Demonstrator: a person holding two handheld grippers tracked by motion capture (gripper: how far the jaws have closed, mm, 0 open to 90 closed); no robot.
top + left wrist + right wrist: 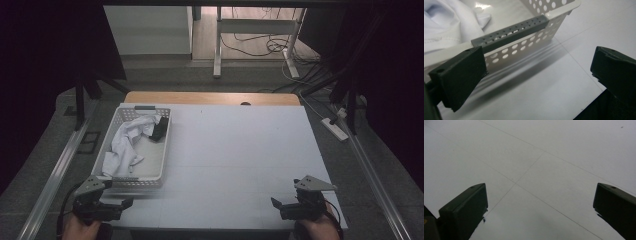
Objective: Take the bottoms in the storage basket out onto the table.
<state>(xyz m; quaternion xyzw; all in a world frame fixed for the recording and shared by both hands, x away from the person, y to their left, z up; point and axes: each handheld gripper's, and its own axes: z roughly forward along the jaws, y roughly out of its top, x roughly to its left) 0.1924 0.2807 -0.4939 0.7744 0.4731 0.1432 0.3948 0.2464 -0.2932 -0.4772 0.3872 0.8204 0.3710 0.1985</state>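
A white perforated plastic basket (116, 131) with a grey handle bar (510, 33) holds crumpled white cloth (125, 144) at the white worktop's (240, 160) left side. The left hand-held gripper (125, 204) gapes wide just beside it; the right hand-held gripper (276, 204) gapes wide, well apart.

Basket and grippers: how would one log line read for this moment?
left gripper: open, near basket | right gripper: open, over bare table | white cloth: in basket, untouched
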